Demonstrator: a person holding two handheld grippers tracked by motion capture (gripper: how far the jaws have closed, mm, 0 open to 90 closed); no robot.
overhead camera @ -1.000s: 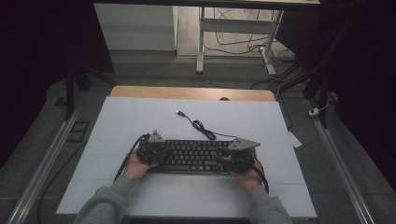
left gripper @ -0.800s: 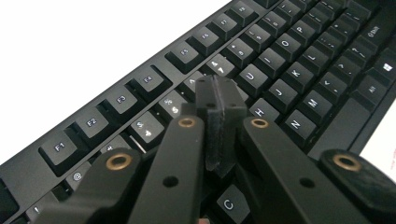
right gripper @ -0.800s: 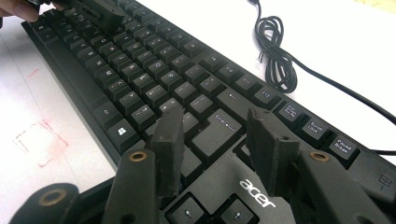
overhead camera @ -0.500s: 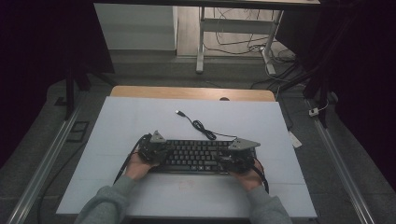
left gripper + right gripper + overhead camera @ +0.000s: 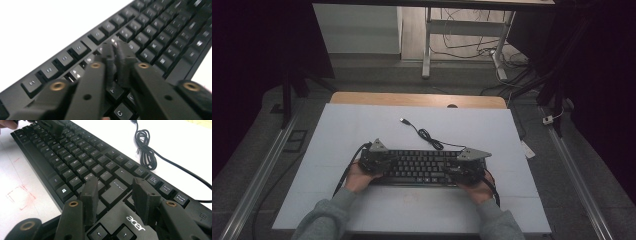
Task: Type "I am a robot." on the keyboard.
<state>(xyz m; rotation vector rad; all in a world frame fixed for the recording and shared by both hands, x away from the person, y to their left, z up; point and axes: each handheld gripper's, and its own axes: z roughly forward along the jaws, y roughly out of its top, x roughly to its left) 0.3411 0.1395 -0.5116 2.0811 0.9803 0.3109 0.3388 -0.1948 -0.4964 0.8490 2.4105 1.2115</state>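
A black keyboard (image 5: pixel 417 167) lies across the near middle of the white table top (image 5: pixel 362 125). Its coiled cable (image 5: pixel 427 135) runs back to a loose USB plug (image 5: pixel 403 120). My left gripper (image 5: pixel 379 162) rests over the keyboard's left end. Its jaws have just been opening and stand a narrow gap apart (image 5: pixel 116 46) over the keys (image 5: pixel 155 32), with nothing between them. My right gripper (image 5: pixel 459 170) is over the right end, open (image 5: pixel 116 186) above the Enter key (image 5: pixel 117 190) and holding nothing. The left gripper (image 5: pixel 50 125) shows far off over the other end.
A wooden strip (image 5: pixel 412 99) borders the table's far edge. Red pencil squares (image 5: pixel 20 195) mark the table in front of the keyboard (image 5: pixel 75 157), beside the cable coil (image 5: pixel 145 152). A white tag (image 5: pixel 528 149) hangs off the right edge. Metal rails (image 5: pixel 257 175) flank the table.
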